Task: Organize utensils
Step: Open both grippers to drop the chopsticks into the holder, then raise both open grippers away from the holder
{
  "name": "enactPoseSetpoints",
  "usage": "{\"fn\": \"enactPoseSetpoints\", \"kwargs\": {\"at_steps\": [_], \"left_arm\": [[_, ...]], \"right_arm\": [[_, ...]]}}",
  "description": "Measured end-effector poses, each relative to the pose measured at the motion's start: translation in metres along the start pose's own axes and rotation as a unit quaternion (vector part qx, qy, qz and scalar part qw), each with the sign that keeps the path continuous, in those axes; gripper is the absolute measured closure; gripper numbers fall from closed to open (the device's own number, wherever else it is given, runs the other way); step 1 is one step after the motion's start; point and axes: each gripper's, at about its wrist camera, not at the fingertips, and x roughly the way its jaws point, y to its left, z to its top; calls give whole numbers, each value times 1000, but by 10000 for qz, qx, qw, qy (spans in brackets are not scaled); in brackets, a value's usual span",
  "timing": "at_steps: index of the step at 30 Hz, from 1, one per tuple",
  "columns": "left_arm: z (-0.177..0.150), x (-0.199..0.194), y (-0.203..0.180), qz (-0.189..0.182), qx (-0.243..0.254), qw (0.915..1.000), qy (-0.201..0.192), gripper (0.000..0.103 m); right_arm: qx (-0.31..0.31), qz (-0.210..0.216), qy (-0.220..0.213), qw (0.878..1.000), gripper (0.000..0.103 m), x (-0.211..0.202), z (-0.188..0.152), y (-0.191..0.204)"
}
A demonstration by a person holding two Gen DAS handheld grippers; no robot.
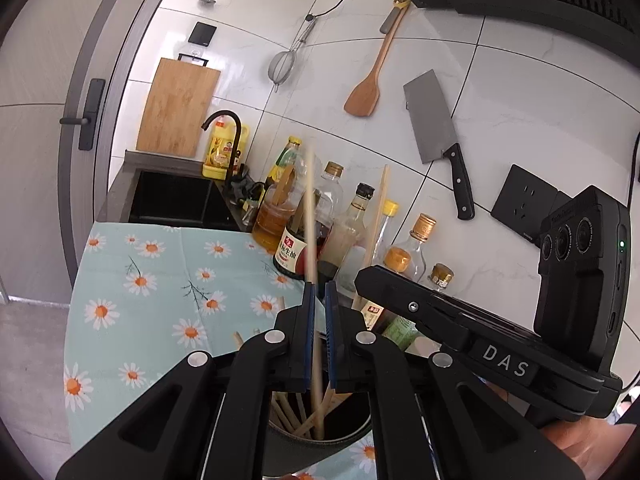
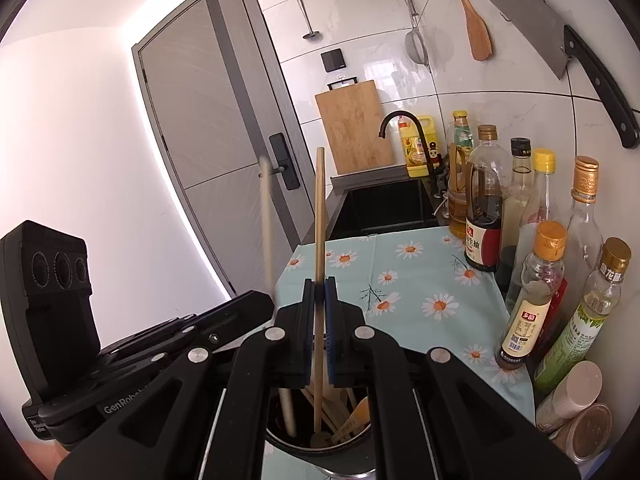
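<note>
Each gripper is closed on a single wooden chopstick, and both sticks are being fed, lower end first, into the dark utensil holder [image 2: 320, 446] that stands on the bench directly below and just ahead of the two grippers. The left gripper [image 1: 319, 292] has its blue pads pinched on a chopstick [image 1: 310, 216] that rises nearly upright above the jaws and runs down between them into the holder's mouth, where other chopsticks already lean. The right gripper [image 2: 319, 289] is likewise clamped, with almost no gap, on its own chopstick [image 2: 319, 208], which stands upright and reaches down into the same holder; the holder also contains a wooden spoon and more sticks. Beyond the left gripper, on the daisy-print cloth [image 1: 160, 272], a couple of loose chopstick ends [image 1: 240, 338] show, so the sorting does not look finished. The step in hand appears to be the drop-off. Next, each gripper should part its jaws once the stick's tip is well inside the rim, so it slides in rather than tipping out, and avoid knocking the bottles [image 2: 532, 292] crowded just to the right of the right gripper.
</note>
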Motion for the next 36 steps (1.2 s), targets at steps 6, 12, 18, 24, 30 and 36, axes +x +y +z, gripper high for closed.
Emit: {"fn": "enactPoseSetpoints", "kwargs": {"at_steps": [6, 12, 18, 24, 30, 36], "left_arm": [[-1, -5, -1, 34, 39, 10000, 0, 98], [-1, -13, 0, 70, 25, 10000, -6, 98], [-2, -24, 0, 80, 23, 10000, 5, 98], [-5, -37, -2, 142, 48, 9999, 40, 98], [-8, -49, -5, 201, 63, 9998, 67, 97], [-13, -64, -7, 319, 93, 9994, 67, 82]], "right_arm": [[68, -59, 58, 9999, 96, -3, -3, -2], [89, -77, 101, 9999, 89, -10, -5, 0], [120, -95, 133, 9998, 89, -17, -8, 3], [122, -88, 181, 9997, 85, -25, -11, 9], [100, -39, 155, 9998, 83, -37, -14, 15], [83, -75, 182, 9998, 71, -53, -17, 16]]}}
